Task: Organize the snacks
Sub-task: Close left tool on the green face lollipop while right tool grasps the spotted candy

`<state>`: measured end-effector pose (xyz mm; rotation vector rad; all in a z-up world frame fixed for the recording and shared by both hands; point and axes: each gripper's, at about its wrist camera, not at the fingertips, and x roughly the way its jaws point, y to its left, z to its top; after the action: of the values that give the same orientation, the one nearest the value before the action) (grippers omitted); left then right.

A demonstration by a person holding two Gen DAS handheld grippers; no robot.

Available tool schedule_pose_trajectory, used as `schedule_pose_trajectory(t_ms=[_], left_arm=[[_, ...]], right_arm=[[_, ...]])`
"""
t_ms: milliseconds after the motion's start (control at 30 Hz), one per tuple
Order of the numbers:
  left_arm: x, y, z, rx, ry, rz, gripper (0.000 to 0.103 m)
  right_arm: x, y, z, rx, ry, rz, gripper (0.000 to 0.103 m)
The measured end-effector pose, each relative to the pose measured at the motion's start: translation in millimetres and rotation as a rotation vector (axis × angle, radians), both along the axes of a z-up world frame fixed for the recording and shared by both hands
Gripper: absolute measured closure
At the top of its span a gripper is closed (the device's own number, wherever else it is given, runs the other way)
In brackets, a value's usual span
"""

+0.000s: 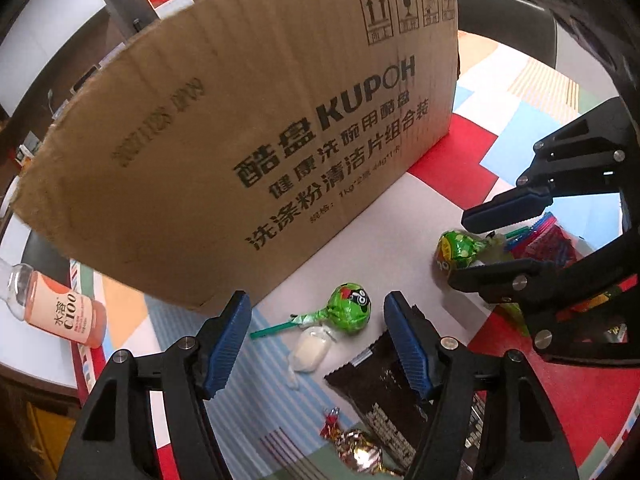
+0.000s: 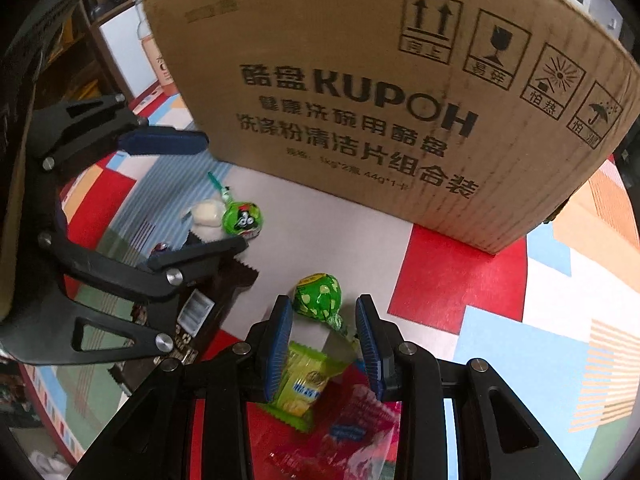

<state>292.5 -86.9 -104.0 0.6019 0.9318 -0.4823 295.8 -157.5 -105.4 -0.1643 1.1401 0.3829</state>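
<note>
Brown carton (image 1: 224,128), black print; green lollipop (image 1: 352,310); dark brown packet (image 1: 384,392); blue-padded tongs (image 1: 318,340).

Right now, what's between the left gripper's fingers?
In the left wrist view, the left gripper stands open over a green lollipop and a white wrapped candy. The dark packet lies under its right finger. Nothing is gripped.

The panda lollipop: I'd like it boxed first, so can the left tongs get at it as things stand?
Probably yes: the left tongs stand open over the panda lollipop, nothing covers it, though a white candy touches its stick.
</note>
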Motion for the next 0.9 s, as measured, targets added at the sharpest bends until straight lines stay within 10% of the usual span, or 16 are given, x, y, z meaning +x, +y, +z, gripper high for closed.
schedule_pose_trajectory(t_ms=[333,467,900], left_arm=[[15.3,-2.5,-11.7,-0.016,0.041,0.016,0.054],[19.1,-0.7,-14.8,-0.067,0.094,0.03,0.077],[16.4,11.0,1.0,-0.156,0.085,0.11,0.078]], right_arm=[[11.5,-4.2,-8.8,0.03,0.005,-0.038,0.069],[11.2,-11.6,-5.0,0.041,0.0,-0.036,0.069],[-2.0,-9.4,13.9,0.088,-0.032,-0.053,0.076]])
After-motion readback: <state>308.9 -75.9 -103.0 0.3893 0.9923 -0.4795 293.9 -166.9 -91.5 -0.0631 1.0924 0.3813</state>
